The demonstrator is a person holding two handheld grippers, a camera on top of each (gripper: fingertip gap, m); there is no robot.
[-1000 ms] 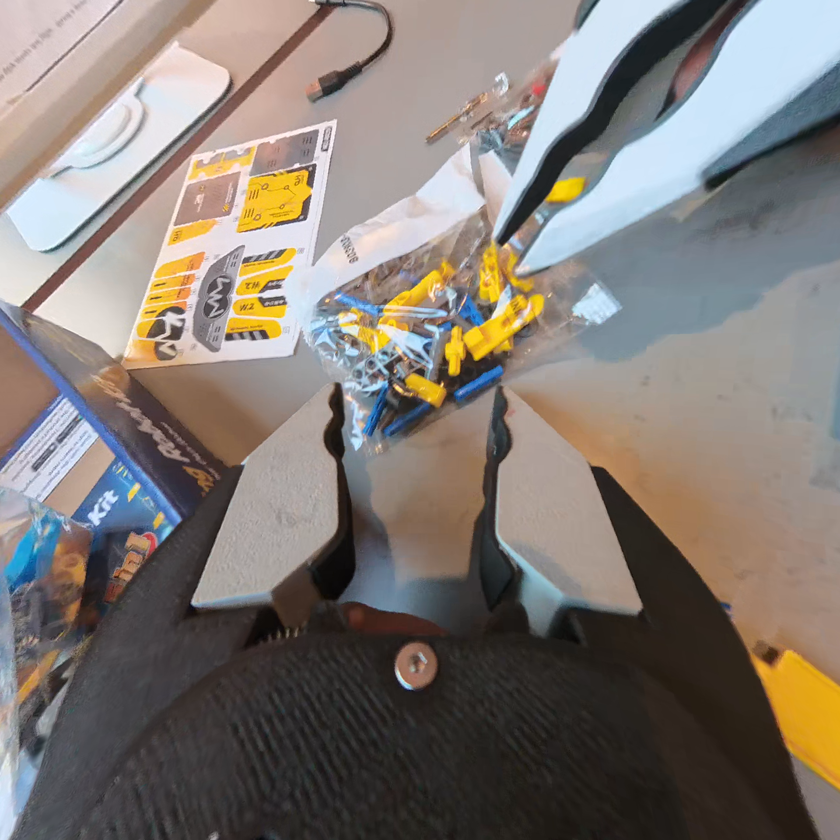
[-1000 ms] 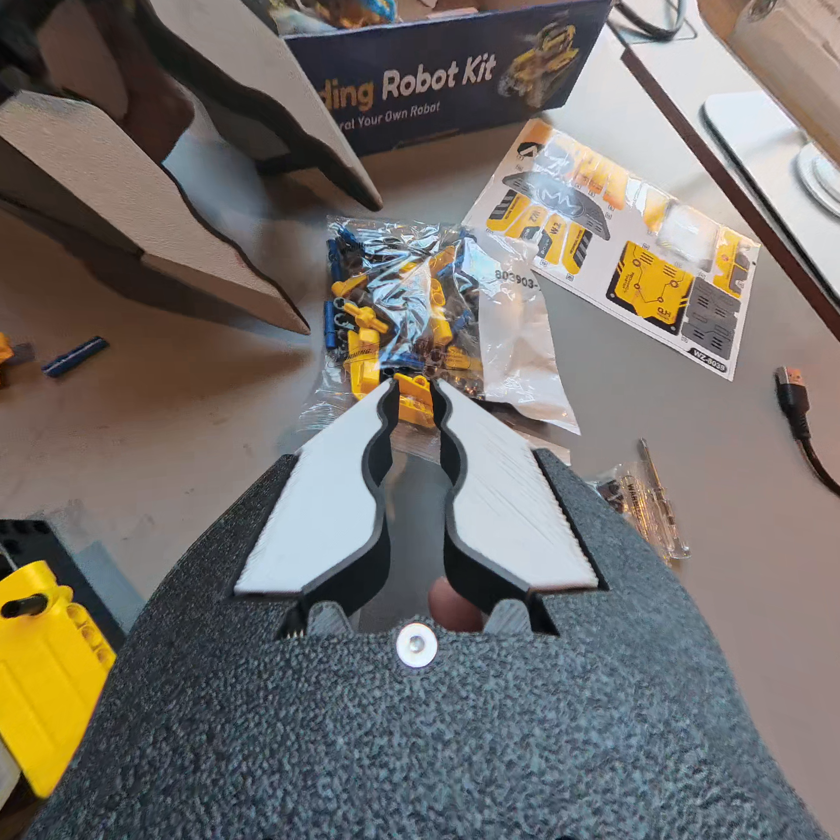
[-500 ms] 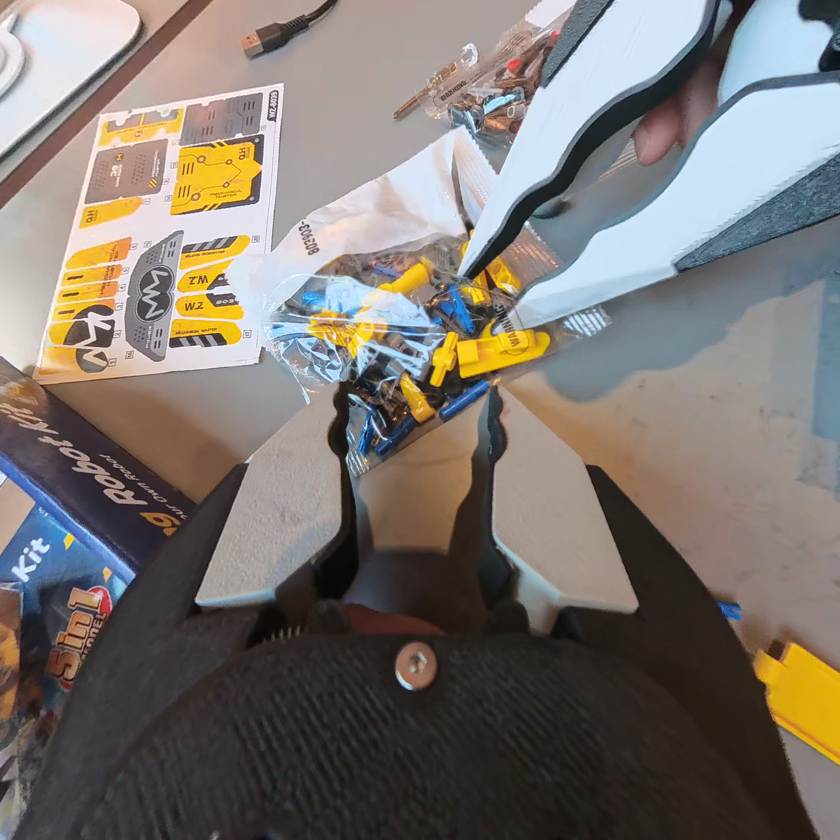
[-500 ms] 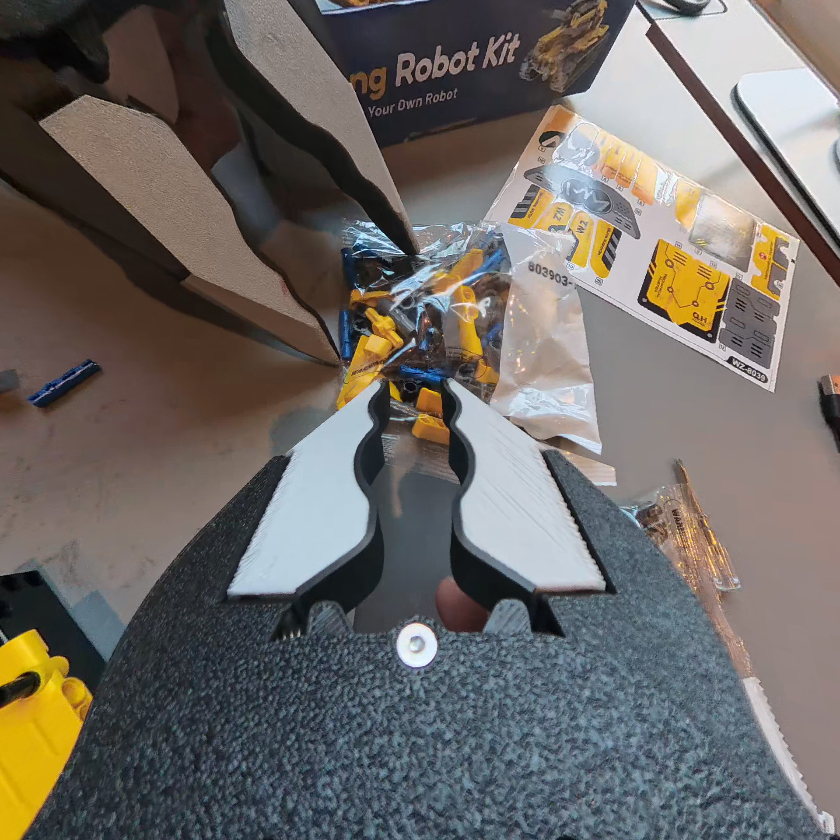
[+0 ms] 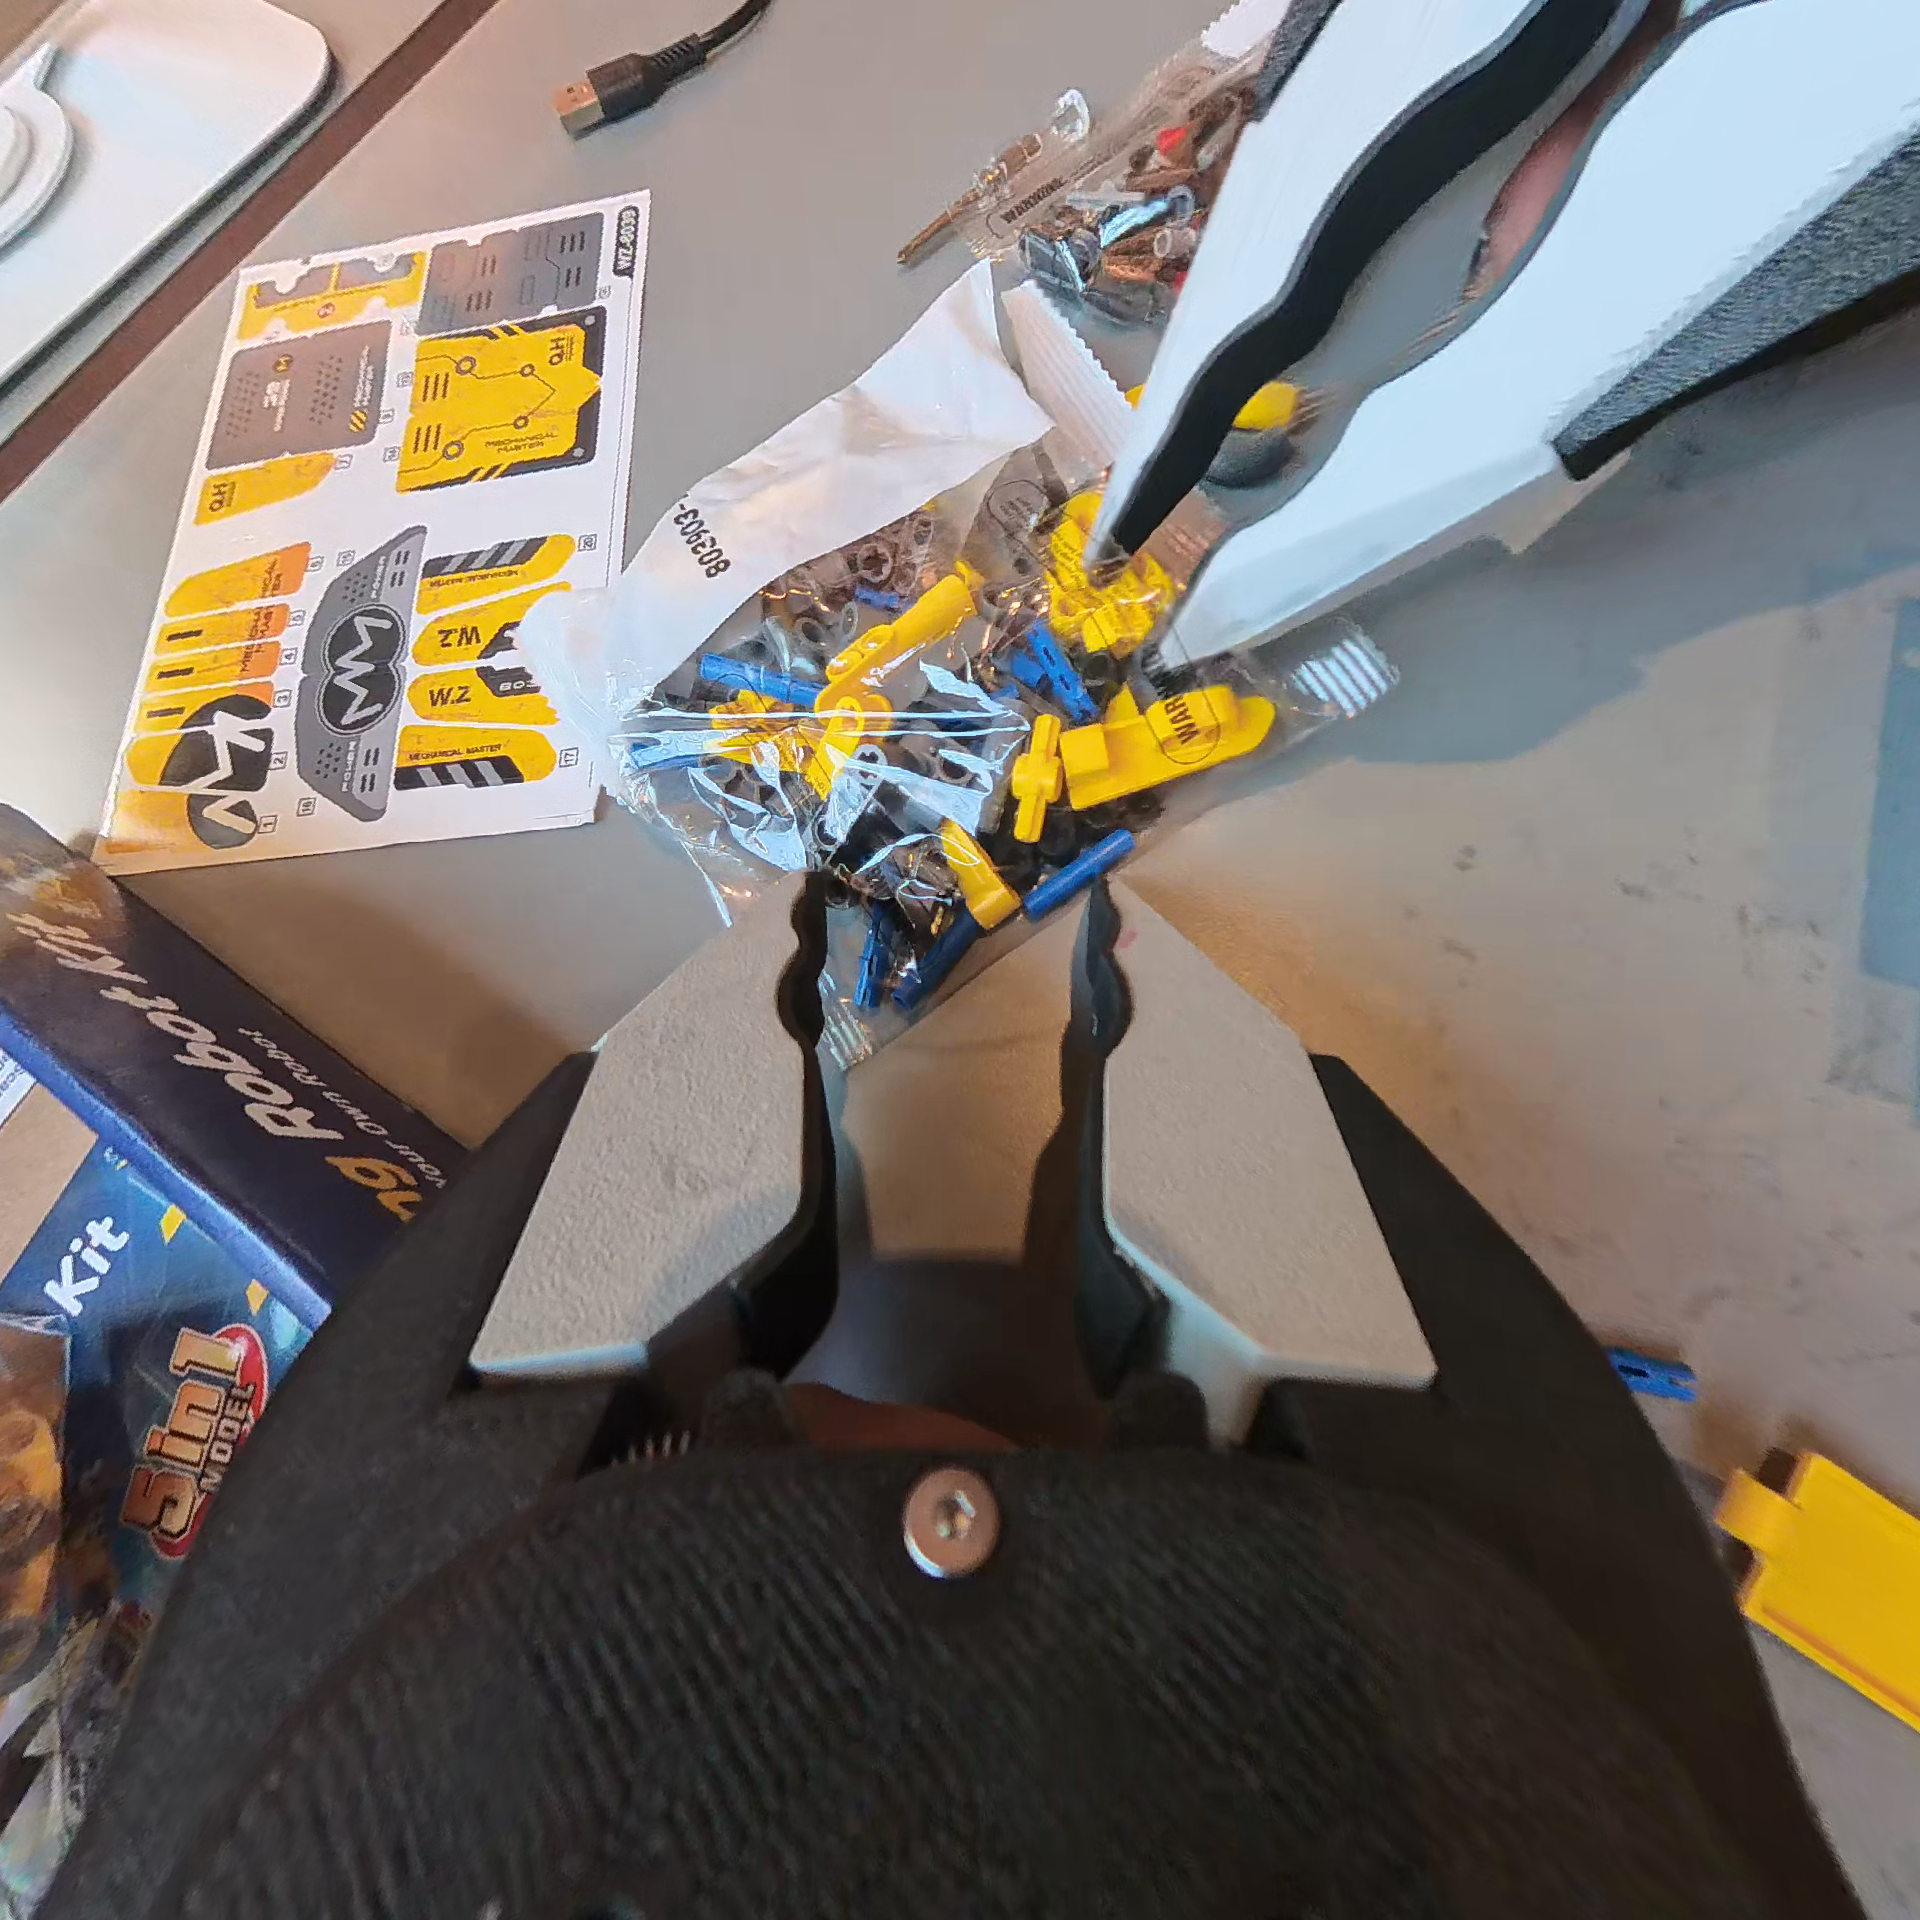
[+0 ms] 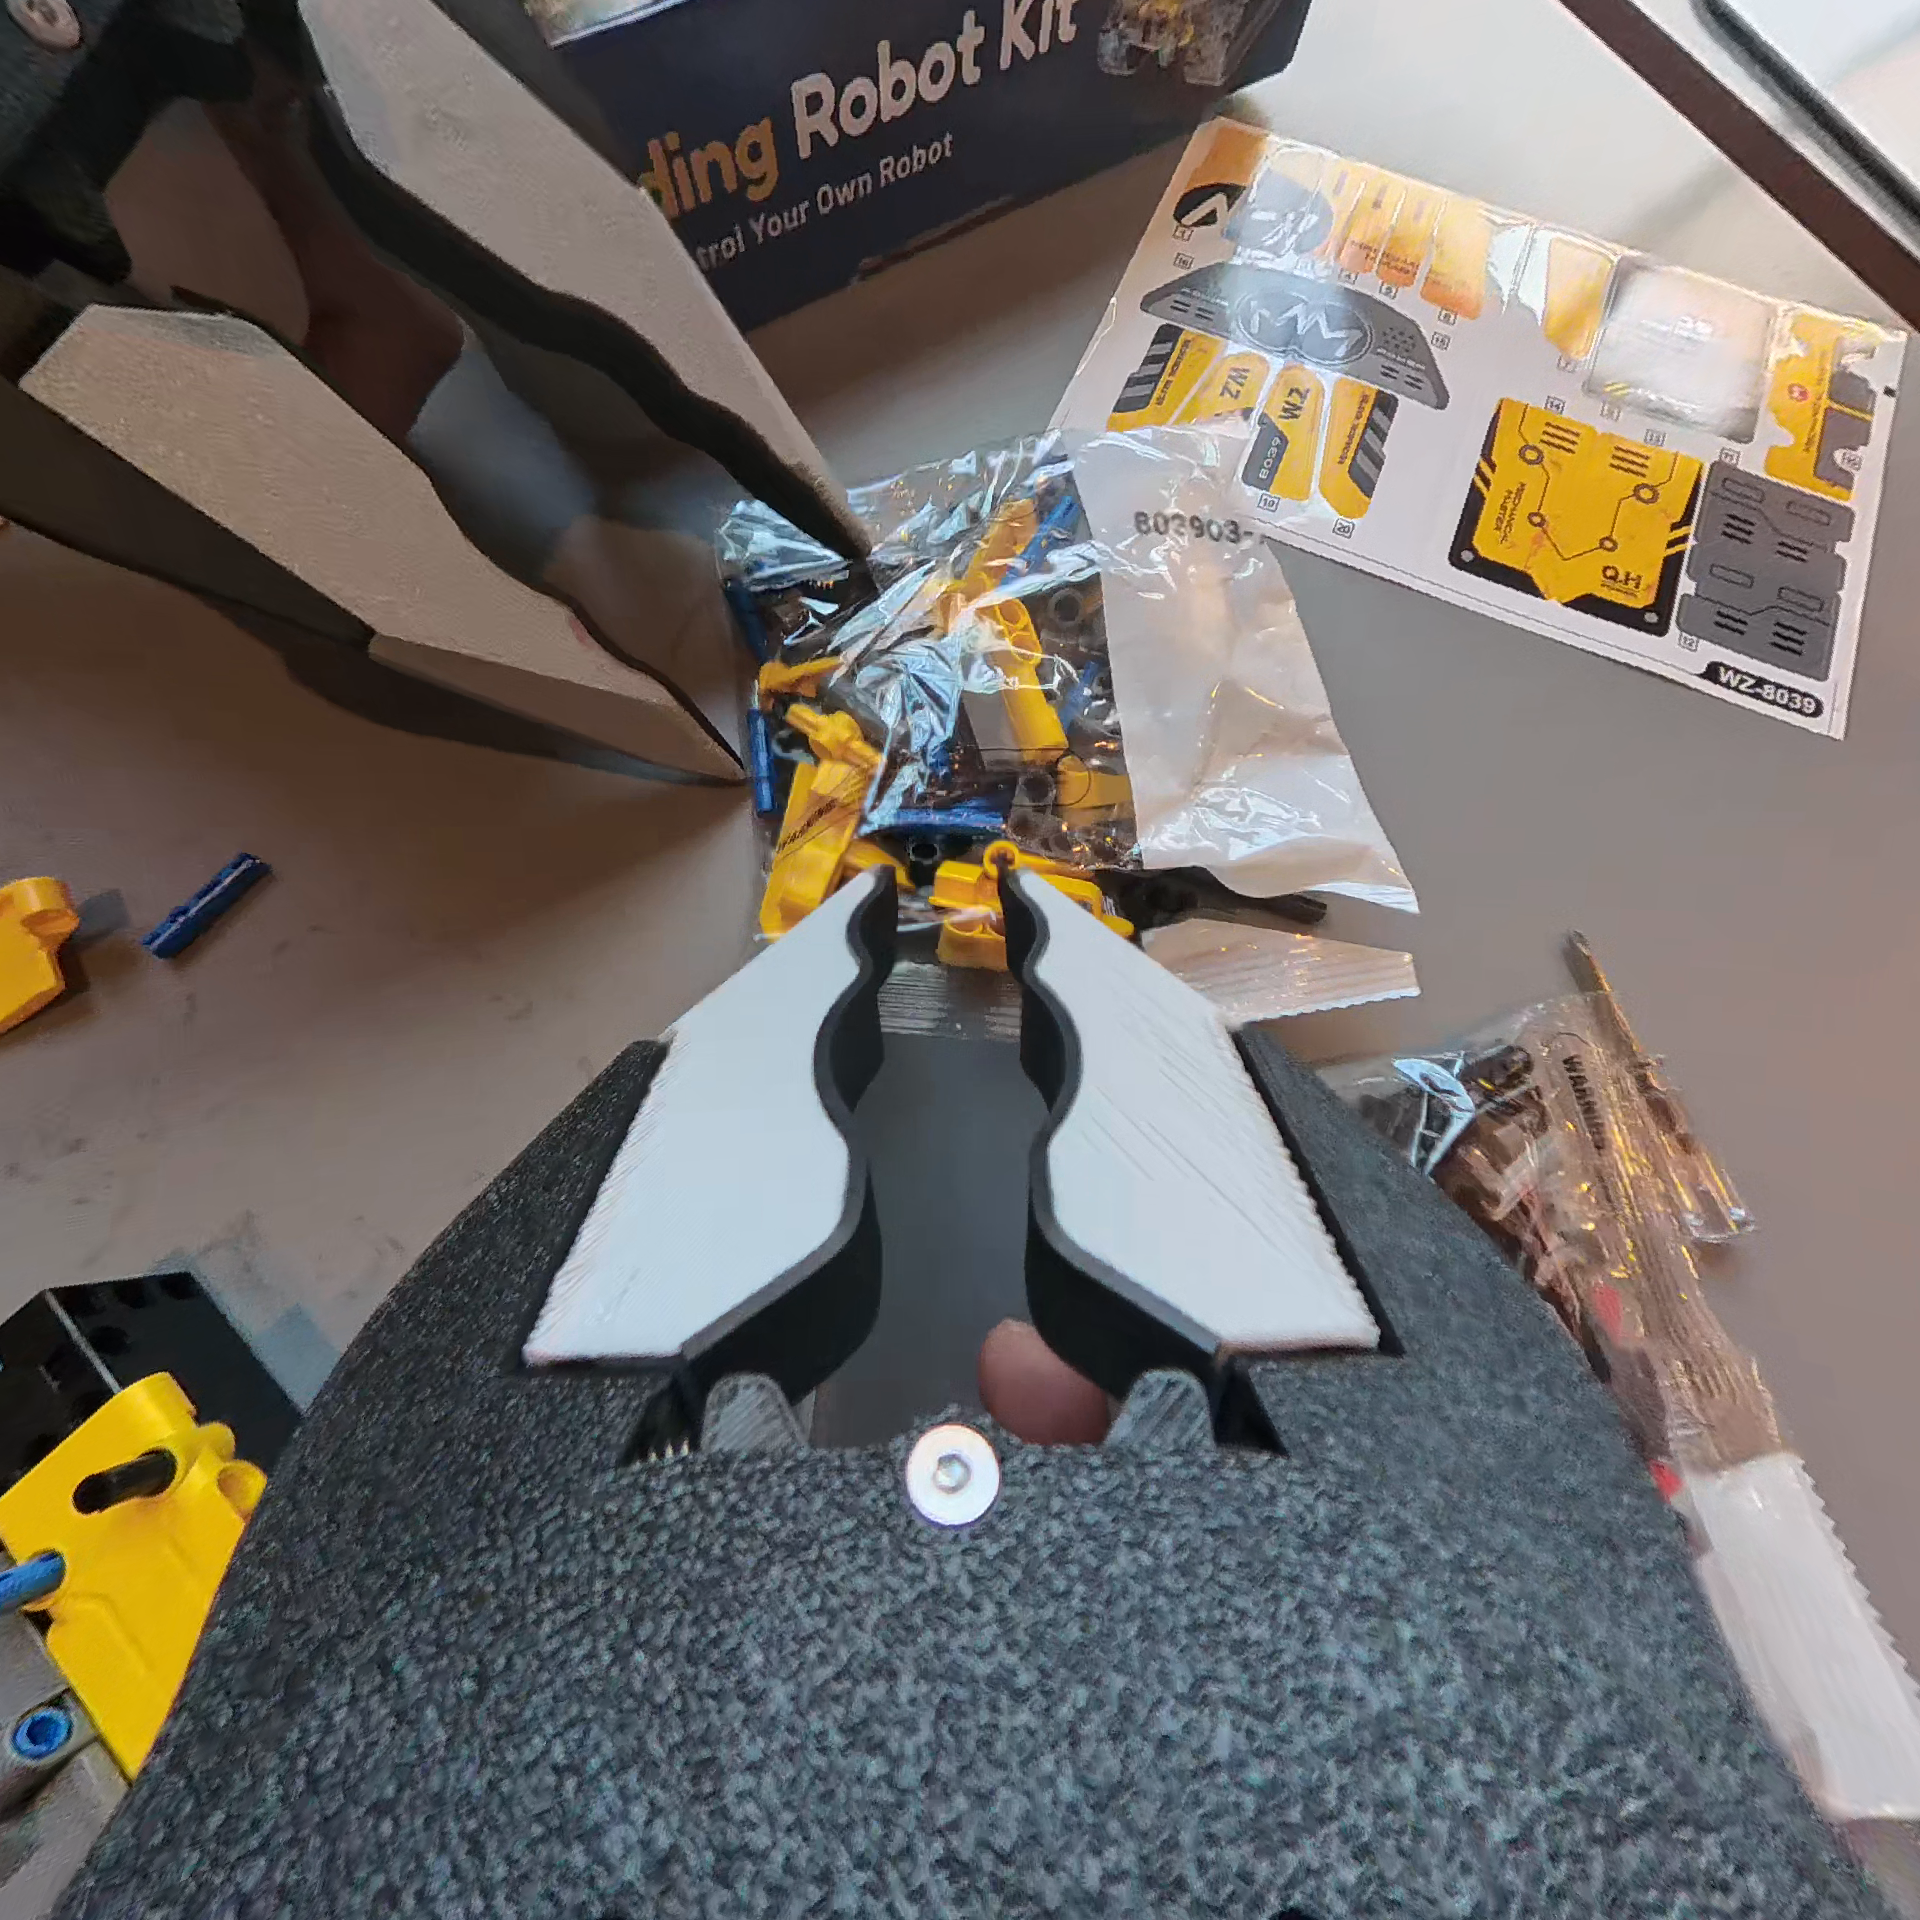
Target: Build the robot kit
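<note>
A clear plastic bag of small yellow, blue and black building parts lies on the grey table, with a white flap toward the sticker sheet. My left gripper is open, its tips straddling the bag's near end, low over the table. My right gripper is narrowly open, its tips at the bag's opposite end with yellow parts between them. The bag's crimped seal lies flat between the right fingers. The two grippers face each other across the bag: the right one shows in the left wrist view, the left one in the right wrist view.
A yellow and grey sticker sheet lies beside the bag. A dark blue kit box stands by the left gripper. A second small bag with a screwdriver lies by the right gripper. A loose blue pin, yellow parts and a USB plug lie around. The grippers' ends are close to 6 cm from one another.
My left gripper moved forward onto the bag's end and its jaws narrowed. My right gripper stayed at the other end. The bag is more bunched up between them.
</note>
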